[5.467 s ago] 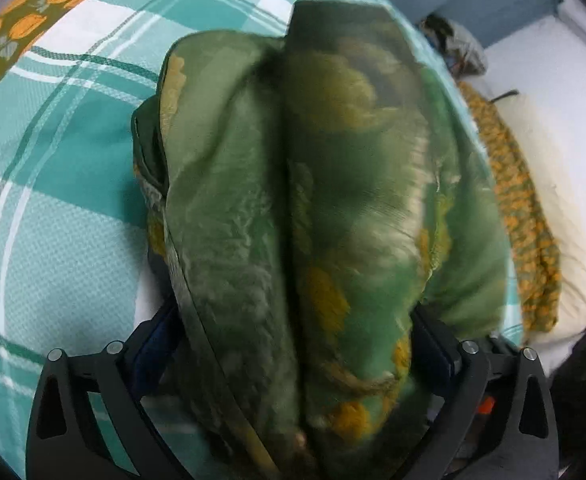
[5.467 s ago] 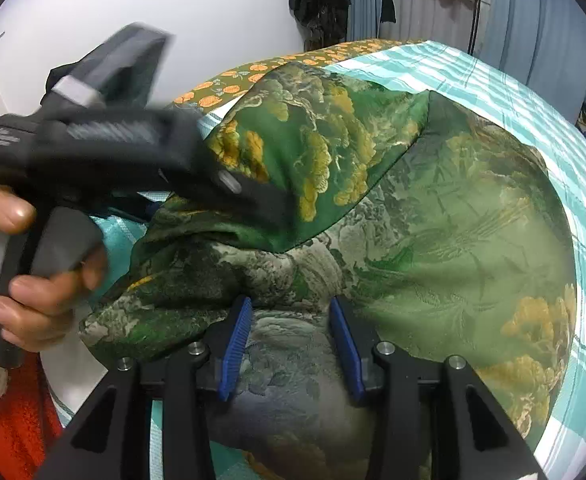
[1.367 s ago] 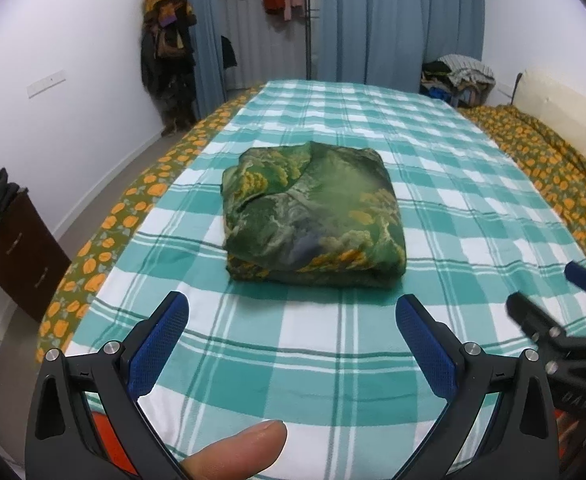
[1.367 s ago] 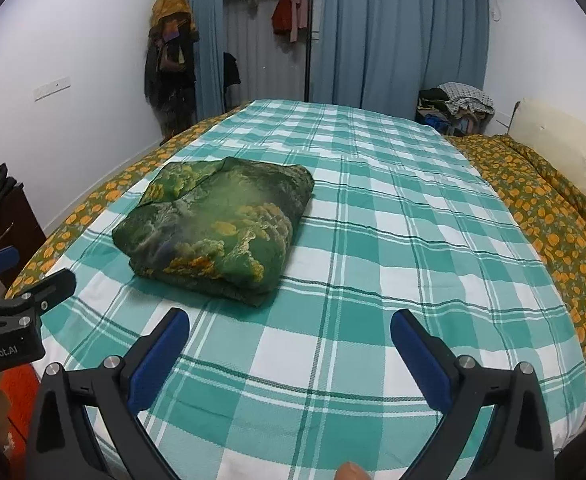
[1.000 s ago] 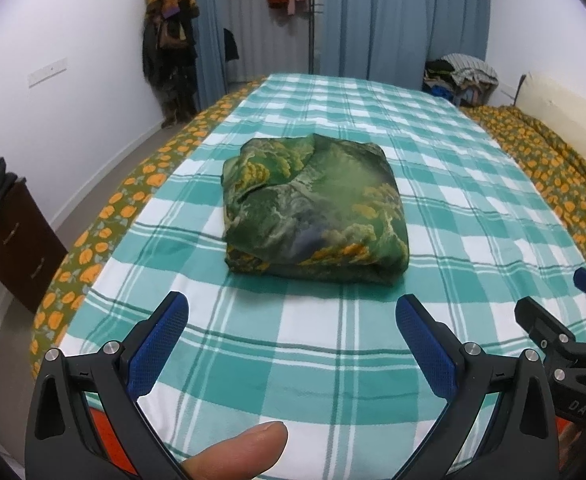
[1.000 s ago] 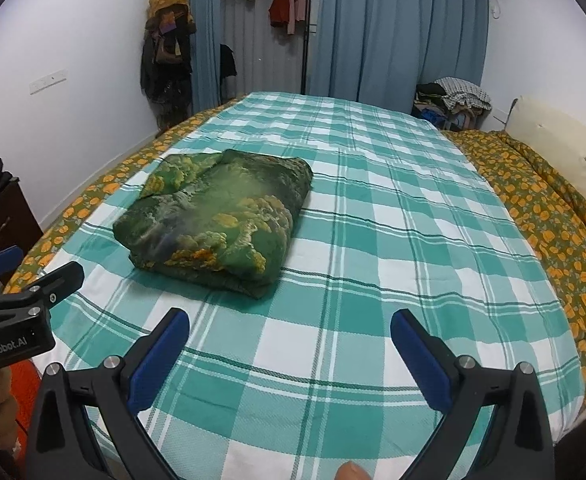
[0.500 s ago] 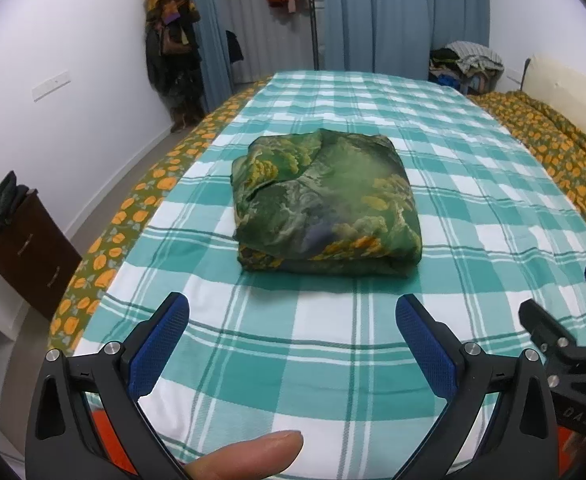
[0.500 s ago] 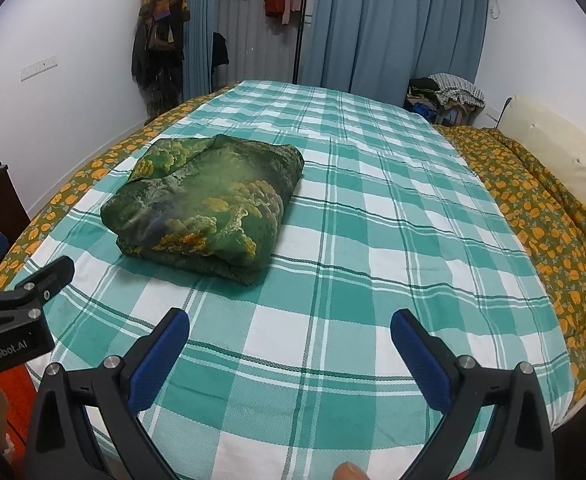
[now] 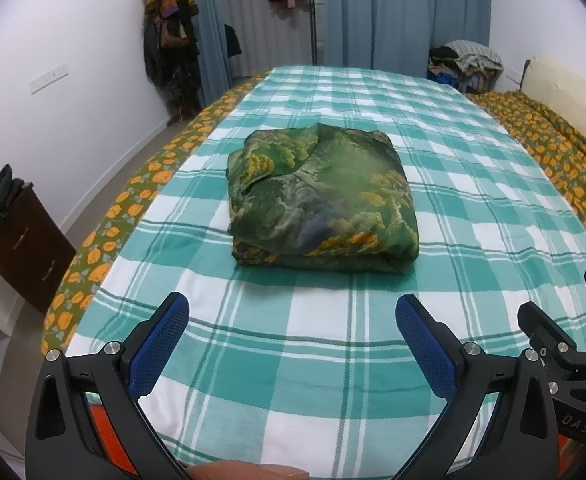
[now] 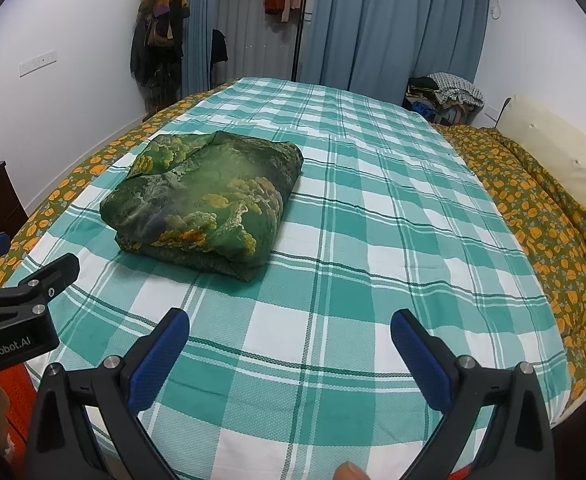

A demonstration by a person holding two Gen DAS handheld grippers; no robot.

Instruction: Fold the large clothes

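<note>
A green garment with yellow and grey print (image 9: 321, 196) lies folded into a compact, thick rectangle on the teal and white checked bed cover (image 9: 317, 360). It also shows in the right wrist view (image 10: 209, 196), left of centre. My left gripper (image 9: 291, 322) is open and empty, held back from the bundle near the foot edge of the bed. My right gripper (image 10: 289, 328) is open and empty too, to the right of the bundle. Each gripper shows at the edge of the other's view.
An orange-flowered quilt (image 10: 541, 216) and a cream pillow (image 10: 561, 156) lie along the bed's right side. A dark wooden cabinet (image 9: 21, 240) stands at the left wall. Clothes hang by blue curtains (image 10: 389, 28) at the back, and a clothes pile (image 10: 445, 92) sits beyond the bed.
Earlier both grippers were shut on the green garment; they have let go and pulled back. In the last second the views shifted only slightly and the bundle lies still.
</note>
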